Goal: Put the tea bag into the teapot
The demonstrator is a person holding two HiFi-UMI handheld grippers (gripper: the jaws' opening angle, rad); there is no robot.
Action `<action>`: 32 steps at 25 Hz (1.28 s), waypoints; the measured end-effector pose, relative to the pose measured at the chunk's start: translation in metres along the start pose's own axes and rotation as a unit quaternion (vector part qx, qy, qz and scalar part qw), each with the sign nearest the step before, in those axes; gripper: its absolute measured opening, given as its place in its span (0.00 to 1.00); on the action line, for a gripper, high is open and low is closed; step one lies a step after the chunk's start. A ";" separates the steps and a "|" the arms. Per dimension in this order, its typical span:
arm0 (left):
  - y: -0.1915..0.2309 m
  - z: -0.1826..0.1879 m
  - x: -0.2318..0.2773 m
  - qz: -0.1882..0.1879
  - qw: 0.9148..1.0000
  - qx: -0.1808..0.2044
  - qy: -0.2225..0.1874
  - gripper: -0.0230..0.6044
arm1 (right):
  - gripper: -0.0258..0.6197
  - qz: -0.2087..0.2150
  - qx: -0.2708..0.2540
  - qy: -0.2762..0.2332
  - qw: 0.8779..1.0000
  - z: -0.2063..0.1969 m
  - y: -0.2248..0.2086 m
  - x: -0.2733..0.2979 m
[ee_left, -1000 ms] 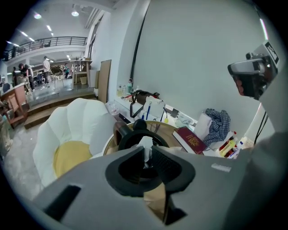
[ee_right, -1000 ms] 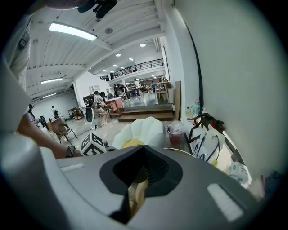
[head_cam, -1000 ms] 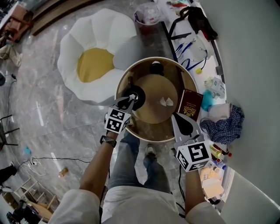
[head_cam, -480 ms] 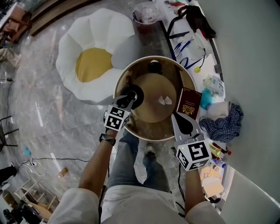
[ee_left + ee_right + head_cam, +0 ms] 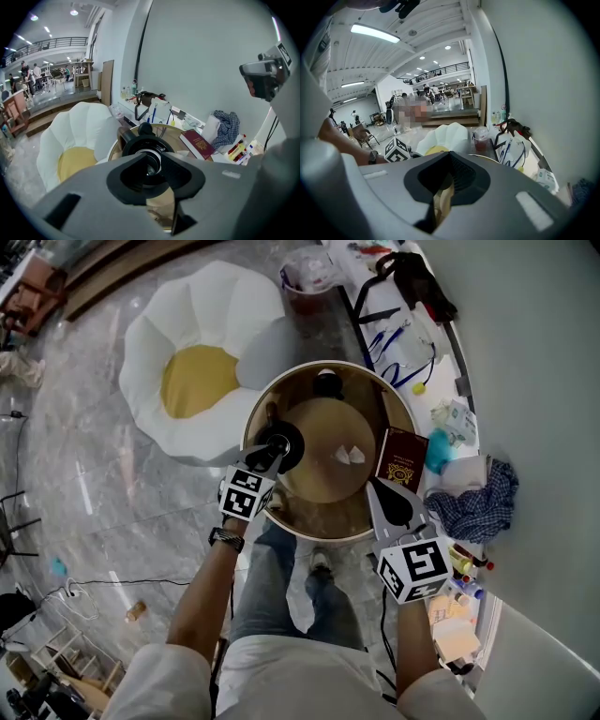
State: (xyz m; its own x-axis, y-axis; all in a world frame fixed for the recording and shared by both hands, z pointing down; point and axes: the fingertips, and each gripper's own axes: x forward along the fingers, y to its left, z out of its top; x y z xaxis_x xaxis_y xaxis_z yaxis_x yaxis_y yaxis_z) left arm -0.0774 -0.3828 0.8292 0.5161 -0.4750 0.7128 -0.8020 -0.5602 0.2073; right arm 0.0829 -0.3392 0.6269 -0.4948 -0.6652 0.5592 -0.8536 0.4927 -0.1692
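Note:
A black teapot (image 5: 289,439) (image 5: 147,147) stands open at the left of the round wooden table (image 5: 319,531). Its black lid (image 5: 327,382) lies at the table's far side. A white tea bag (image 5: 352,455) lies on the wood to the right of the pot. My left gripper (image 5: 277,452) (image 5: 151,159) hovers at the pot's near rim, pointing into the opening. Its jaws are open by a small gap, with nothing between them. My right gripper (image 5: 375,488) (image 5: 447,154) hangs over the table's near right edge, shut and empty.
A dark red book (image 5: 403,457) lies on the table's right side. A white and yellow flower-shaped seat (image 5: 202,362) sits to the far left. Along the wall a shelf carries a red drink cup (image 5: 305,277), a black bag (image 5: 422,282) and a checked cloth (image 5: 483,502).
My left gripper has drawn slightly left and back from over the teapot. A white speck at its tips one second ago no longer shows. The right gripper has hardly moved.

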 end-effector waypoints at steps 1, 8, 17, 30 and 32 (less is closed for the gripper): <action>-0.001 0.001 -0.002 0.001 1.000 -0.001 -0.002 0.19 | 0.05 0.000 -0.002 -0.002 1.000 0.001 0.000 -0.002; -0.009 0.025 -0.024 0.011 0.999 -0.003 -0.032 0.17 | 0.05 0.000 -0.016 -0.019 1.000 0.019 -0.001 -0.019; -0.032 0.077 -0.076 0.028 0.995 0.011 -0.098 0.10 | 0.05 0.004 -0.032 -0.048 0.998 0.043 0.002 -0.049; -0.066 0.124 -0.159 0.044 0.985 0.046 -0.161 0.04 | 0.05 0.008 -0.046 -0.089 0.995 0.076 0.019 -0.090; -0.071 0.128 -0.171 0.046 0.983 0.046 -0.170 0.04 | 0.05 0.008 -0.049 -0.095 0.994 0.081 0.023 -0.096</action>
State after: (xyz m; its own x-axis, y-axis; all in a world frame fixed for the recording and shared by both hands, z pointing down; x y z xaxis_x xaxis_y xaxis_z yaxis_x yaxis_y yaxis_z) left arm -0.0705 -0.3491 0.6068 0.5252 -0.7180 0.4569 -0.8280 -0.5550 0.0796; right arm 0.0975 -0.3089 0.5036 -0.5384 -0.7456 0.3927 -0.8296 0.5509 -0.0914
